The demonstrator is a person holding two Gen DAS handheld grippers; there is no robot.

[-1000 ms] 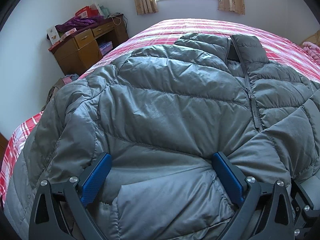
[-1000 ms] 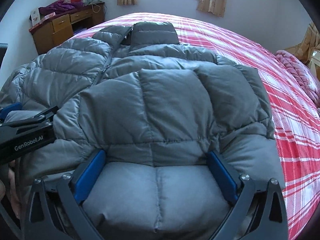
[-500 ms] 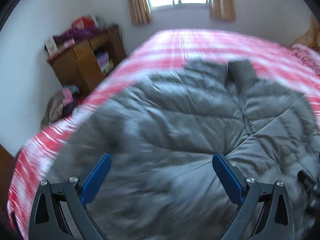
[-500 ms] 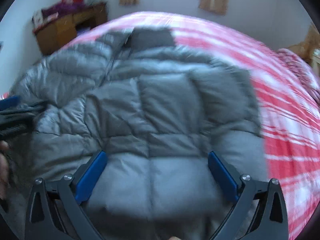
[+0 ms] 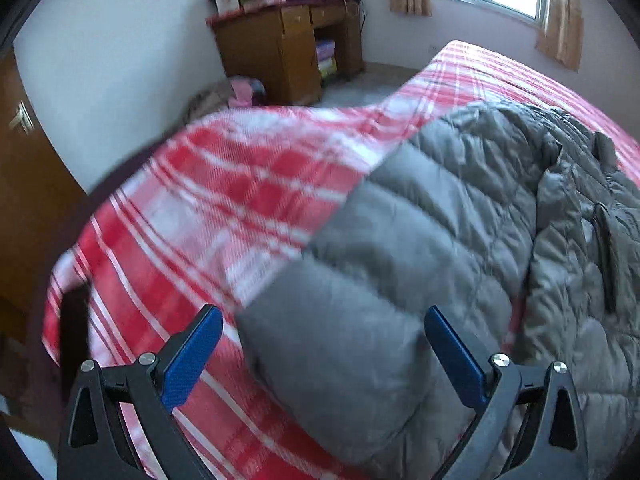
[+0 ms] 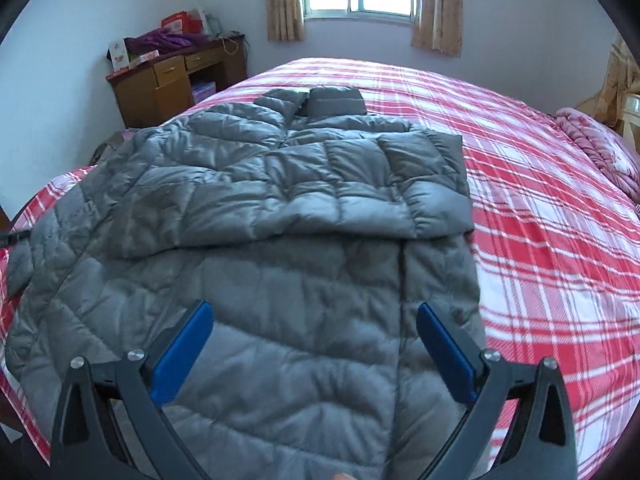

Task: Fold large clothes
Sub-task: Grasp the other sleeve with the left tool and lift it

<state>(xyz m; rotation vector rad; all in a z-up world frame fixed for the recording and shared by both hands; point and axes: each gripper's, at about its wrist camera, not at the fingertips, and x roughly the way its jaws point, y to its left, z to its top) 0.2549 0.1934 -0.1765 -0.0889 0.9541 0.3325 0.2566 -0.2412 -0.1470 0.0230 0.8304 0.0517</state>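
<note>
A large grey puffer jacket (image 6: 280, 240) lies front-up on the red and white checked bed (image 6: 540, 220), collar toward the window. Its right sleeve (image 6: 340, 184) is folded across the chest. My right gripper (image 6: 314, 344) is open and empty, above the jacket's lower front by the zip. In the left wrist view the jacket (image 5: 440, 248) fills the right half, its left edge running diagonally over the bedspread (image 5: 224, 200). My left gripper (image 5: 322, 352) is open and empty, above the jacket's lower left corner.
A wooden desk (image 6: 176, 80) with piled clothes and boxes stands by the far left wall; it also shows in the left wrist view (image 5: 288, 52). A pink blanket (image 6: 596, 148) lies at the bed's right edge. A wooden door (image 5: 24, 184) is at left.
Both grippers have lifted back from the jacket. The left one has swung left to the jacket's left edge. The right one now looks from farther back and higher.
</note>
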